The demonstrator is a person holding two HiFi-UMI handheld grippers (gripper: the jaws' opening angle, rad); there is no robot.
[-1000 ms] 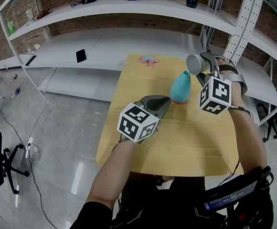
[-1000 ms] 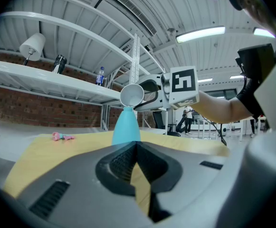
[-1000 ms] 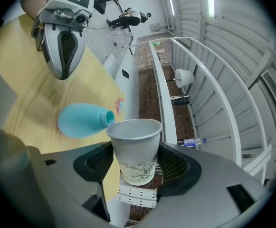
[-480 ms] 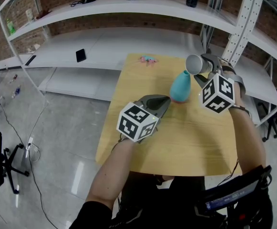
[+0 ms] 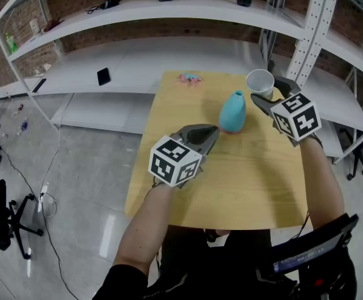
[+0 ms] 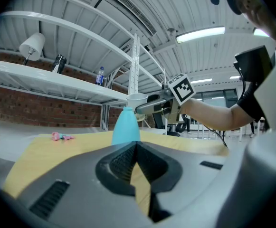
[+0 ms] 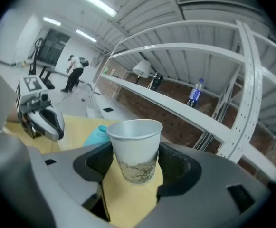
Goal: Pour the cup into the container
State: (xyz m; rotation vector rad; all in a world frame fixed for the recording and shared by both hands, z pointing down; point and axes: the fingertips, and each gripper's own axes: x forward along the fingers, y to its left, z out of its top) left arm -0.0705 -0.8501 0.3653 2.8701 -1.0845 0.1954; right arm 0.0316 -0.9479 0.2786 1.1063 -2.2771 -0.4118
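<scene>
Wooden bench (image 5: 231, 186), white shelving (image 5: 169, 8) behind. Teal narrow-necked container (image 5: 233, 112): upright, near the far edge. Paper cup (image 7: 135, 146): upright (mouth facing up), over the far right corner, just beside the container. Right gripper (image 5: 263, 94): fingers (image 7: 180, 167) clamped on the cup. Left gripper (image 5: 212, 131): fingers (image 6: 118, 163) together, empty, near the container's base.

the head view looks steeply down from above the table (image 5: 231, 186), taking in both arms. the left tool (image 5: 215, 130) view sits low and close over the table top, facing across it to the container (image 5: 233, 111) and right tool (image 5: 261, 96). the right tool view, higher, faces back toward the left tool past its cup (image 7: 135, 148). all share the container and shelves (image 5: 169, 8).
</scene>
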